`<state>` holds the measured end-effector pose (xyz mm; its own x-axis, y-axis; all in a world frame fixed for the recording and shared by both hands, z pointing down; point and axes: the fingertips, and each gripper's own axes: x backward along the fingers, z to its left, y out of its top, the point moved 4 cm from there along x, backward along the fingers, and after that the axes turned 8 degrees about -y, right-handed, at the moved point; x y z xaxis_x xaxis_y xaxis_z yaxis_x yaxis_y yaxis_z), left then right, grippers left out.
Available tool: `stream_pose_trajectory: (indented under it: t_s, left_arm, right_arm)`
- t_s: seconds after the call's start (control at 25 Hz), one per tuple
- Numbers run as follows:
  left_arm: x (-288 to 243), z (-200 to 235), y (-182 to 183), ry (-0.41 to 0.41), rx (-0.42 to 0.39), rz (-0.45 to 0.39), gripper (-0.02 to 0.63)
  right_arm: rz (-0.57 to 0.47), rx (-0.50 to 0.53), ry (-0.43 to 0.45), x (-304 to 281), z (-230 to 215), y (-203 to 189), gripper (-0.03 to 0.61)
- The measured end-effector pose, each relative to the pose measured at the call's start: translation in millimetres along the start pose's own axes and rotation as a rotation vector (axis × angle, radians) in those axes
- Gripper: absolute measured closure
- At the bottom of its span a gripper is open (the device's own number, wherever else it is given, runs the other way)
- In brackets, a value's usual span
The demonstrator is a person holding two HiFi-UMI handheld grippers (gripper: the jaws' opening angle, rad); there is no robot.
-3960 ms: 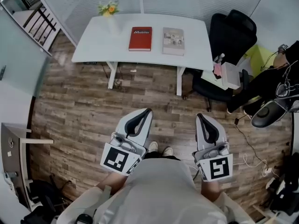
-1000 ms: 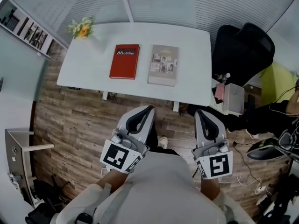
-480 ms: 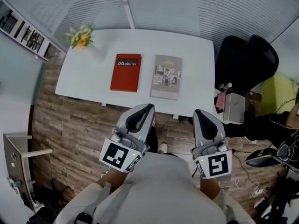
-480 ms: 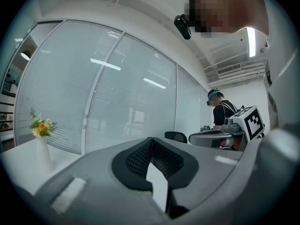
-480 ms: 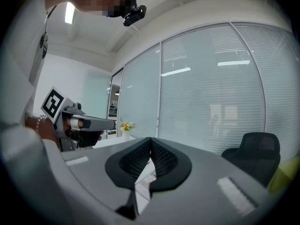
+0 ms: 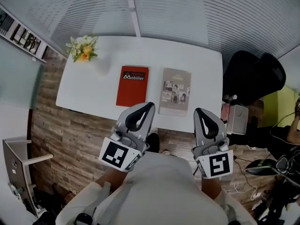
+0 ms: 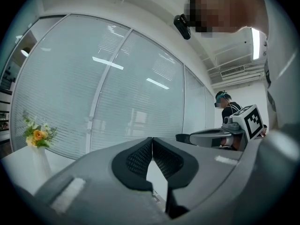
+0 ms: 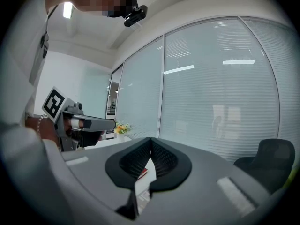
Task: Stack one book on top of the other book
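A red book (image 6: 132, 86) and a grey book (image 6: 175, 91) lie flat, side by side but apart, on the white table (image 6: 93, 90) — red to the left; a vase of flowers (image 6: 83, 48) stands at the far left corner; the left gripper (image 6: 141, 115) and right gripper (image 6: 205, 119) hover at the table's near edge — jaws pressed together, nothing between them.

A red book (image 6: 131, 86), a grey book (image 6: 175, 91), white table (image 6: 93, 88), brown wood-grain floor (image 6: 70, 135)

"Mobilier" on red bk (image 6: 132, 87) cover
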<state>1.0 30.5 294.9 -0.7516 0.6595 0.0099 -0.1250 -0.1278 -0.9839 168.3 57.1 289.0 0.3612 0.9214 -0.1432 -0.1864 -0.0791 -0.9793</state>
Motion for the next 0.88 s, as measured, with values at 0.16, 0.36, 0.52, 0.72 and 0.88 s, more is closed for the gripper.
stream_pose_trajectory:
  t_s: [0.16, 0.36, 0.52, 0.72, 0.88]
  left_arm:
    - [-11.2, 36.9, 7.2, -0.006, -0.001, -0.005, 0.609]
    - [-22.0, 71.8, 11.7, -0.016, 0.002, -0.009, 0.609]
    - [-28.6, 90.2, 14.0, -0.025, 0.0, -0.011, 0.609]
    - [-36.7, 104.8, 13.9, -0.028, 0.01, -0.012, 0.609]
    - [-44.8, 107.3, 15.5, -0.036, 0.007, -0.015, 0.609]
  right_arm:
    - [0.0, -0.016, -0.008, -39.0, 3.8, 9.0, 0.572]
    - [0.0, 0.013, -0.004, -73.9, 5.9, 14.7, 0.572]
    - [-0.005, 0.023, -0.009, -91.6, 6.5, 16.9, 0.572]
    - [0.002, 0.009, -0.016, -107.2, 5.2, 17.9, 0.572]
    - [-0.001, 0.024, -0.026, -111.3, -3.8, 16.9, 0.572]
